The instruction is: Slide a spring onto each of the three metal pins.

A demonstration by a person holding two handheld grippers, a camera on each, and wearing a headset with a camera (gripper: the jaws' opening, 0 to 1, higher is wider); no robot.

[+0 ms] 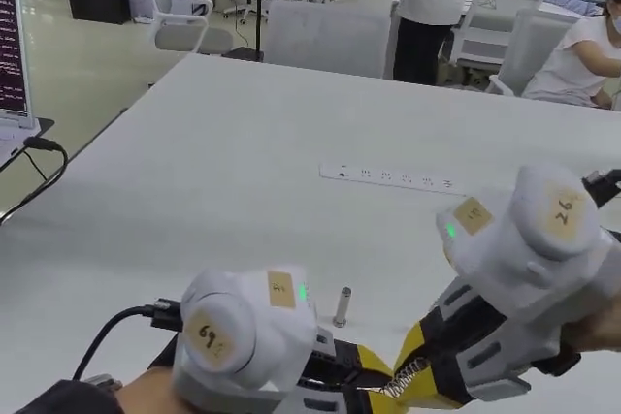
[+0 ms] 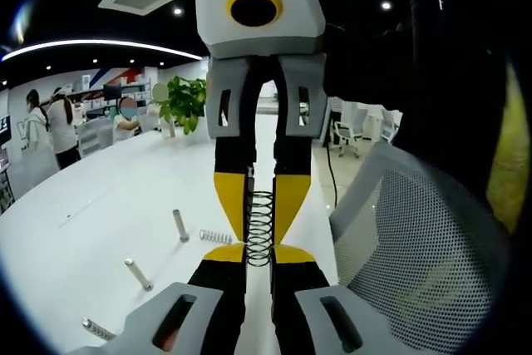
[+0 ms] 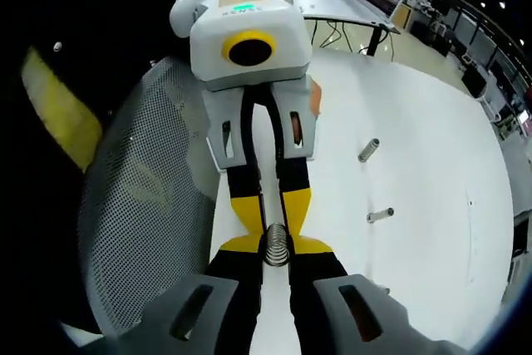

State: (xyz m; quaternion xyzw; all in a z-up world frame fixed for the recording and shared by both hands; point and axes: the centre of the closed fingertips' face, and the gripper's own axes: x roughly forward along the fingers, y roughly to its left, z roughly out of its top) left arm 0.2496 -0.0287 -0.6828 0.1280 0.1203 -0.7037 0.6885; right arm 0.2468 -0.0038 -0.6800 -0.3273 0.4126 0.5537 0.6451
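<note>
I pinch one silvery coil spring (image 2: 260, 226) end to end between my left gripper (image 2: 259, 257) and right gripper (image 2: 260, 199). A second spring (image 2: 215, 237) lies flat just beside a short steel pin (image 2: 179, 224); another pin (image 2: 138, 273) sits apart.

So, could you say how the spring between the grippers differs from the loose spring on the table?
The held spring is off the table, clamped by the left gripper and the right gripper; the loose spring lies flat on the table, untouched. The held spring runs along the jaws; the loose spring lies across that line. Both are metal coils.
</note>
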